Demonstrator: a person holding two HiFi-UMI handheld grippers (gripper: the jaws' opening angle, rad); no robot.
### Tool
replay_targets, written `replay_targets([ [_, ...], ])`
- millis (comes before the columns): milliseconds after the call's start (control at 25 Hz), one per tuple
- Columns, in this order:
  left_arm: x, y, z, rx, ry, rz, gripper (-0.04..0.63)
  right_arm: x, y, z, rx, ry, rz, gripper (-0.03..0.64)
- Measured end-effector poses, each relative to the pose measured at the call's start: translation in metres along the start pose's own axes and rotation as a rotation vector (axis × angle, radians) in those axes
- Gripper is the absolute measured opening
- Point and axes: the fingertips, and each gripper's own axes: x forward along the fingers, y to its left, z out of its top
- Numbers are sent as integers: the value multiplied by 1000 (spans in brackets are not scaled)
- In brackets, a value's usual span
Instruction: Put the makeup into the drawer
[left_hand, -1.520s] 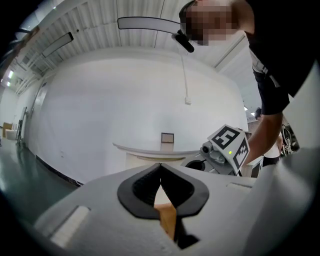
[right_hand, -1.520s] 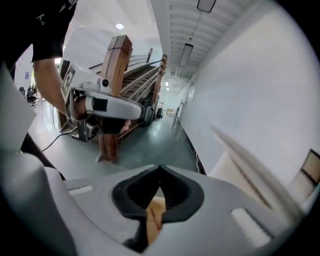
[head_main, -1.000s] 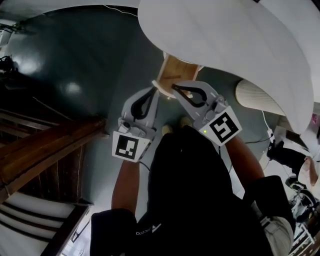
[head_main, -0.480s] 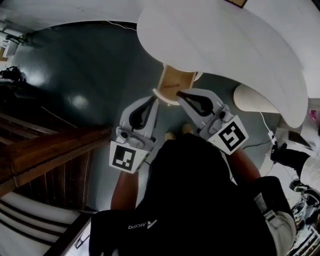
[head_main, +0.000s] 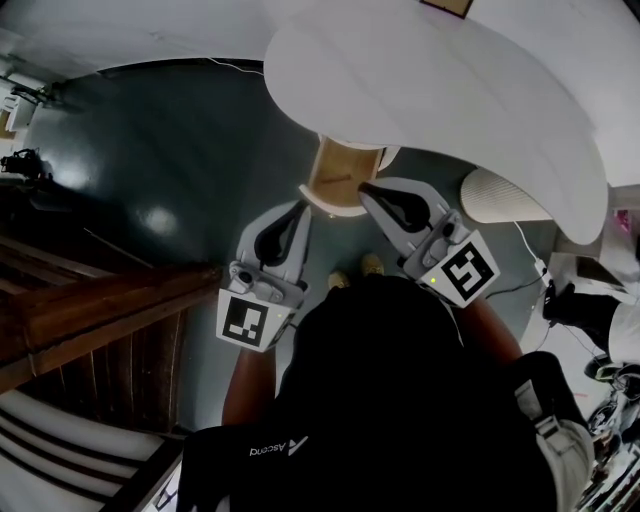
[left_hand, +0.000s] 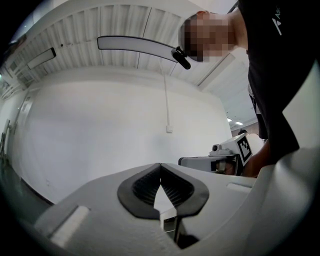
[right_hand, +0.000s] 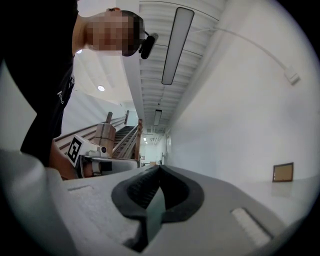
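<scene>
Clenched jaws are shown on the left gripper (left_hand: 160, 167): the ribbed black pads are pressed together at their tips and nothing is gripped between them. The right gripper (right_hand: 159, 168) is seen in the same state, with its pads shut tip to tip on nothing.

In the head view both grippers are held up side by side in front of the person's black shirt (head_main: 400, 400), each with its marker cube (head_main: 248, 322) nearest the body. Their tips are pointed toward what appears to be an open wooden drawer (head_main: 340, 170), which juts out from under the rim of a white round table (head_main: 450, 80). Whether the tips touch the drawer cannot be told from this angle, and its inside is seen only as bare pale wood. The makeup cannot be made out in any view.

A dark glossy floor (head_main: 150, 130) is spread below, with a wooden staircase (head_main: 90, 310) at the left. Two pale shoes (head_main: 372, 264) are glimpsed just beneath the grippers. A white ribbed object (head_main: 500, 197) is set near the table on the right.

In the left gripper view a white wall (left_hand: 100, 135) with a thin cable run down to a small box (left_hand: 170, 129) is faced, and a long ceiling lamp (left_hand: 135, 44) is seen above.
</scene>
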Motion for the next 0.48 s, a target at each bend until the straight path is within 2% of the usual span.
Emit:
replay_targets([
  [480, 7, -10, 6, 1, -32, 0, 11, -19, -7, 4, 12, -8, -20, 3],
])
